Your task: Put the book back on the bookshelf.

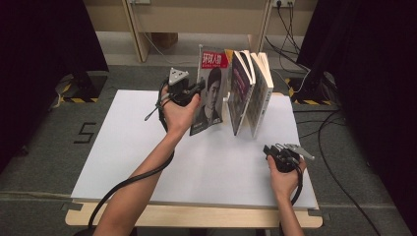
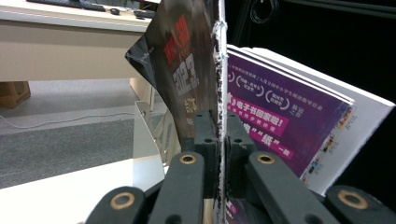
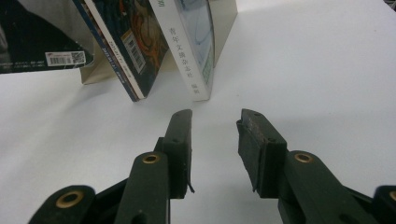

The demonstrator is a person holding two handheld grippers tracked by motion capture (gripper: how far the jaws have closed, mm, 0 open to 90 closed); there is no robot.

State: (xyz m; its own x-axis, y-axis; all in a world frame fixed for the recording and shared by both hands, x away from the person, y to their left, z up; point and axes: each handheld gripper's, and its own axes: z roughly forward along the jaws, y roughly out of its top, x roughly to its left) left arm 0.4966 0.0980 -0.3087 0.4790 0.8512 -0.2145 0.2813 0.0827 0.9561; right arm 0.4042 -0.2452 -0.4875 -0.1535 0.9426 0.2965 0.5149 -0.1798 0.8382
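One magazine (image 1: pixel 210 93) – three books (image 1: pixel 251 91) – two grippers (image 1: pixel 194 89) on one table (image 1: pixel 206 167).

High view sits above the person's side, looking forward and down over the whole white table (image 1: pixel 147 147), floor and desk legs behind. Left gripper view rides the left gripper (image 2: pixel 219 135), very close, facing along the magazine (image 2: pixel 191 70) edge toward the books (image 2: pixel 289 112). Right gripper view sits low near the tabletop, looking level along its jaws at the same books (image 3: pixel 187 46), farther off. All three share the book row.
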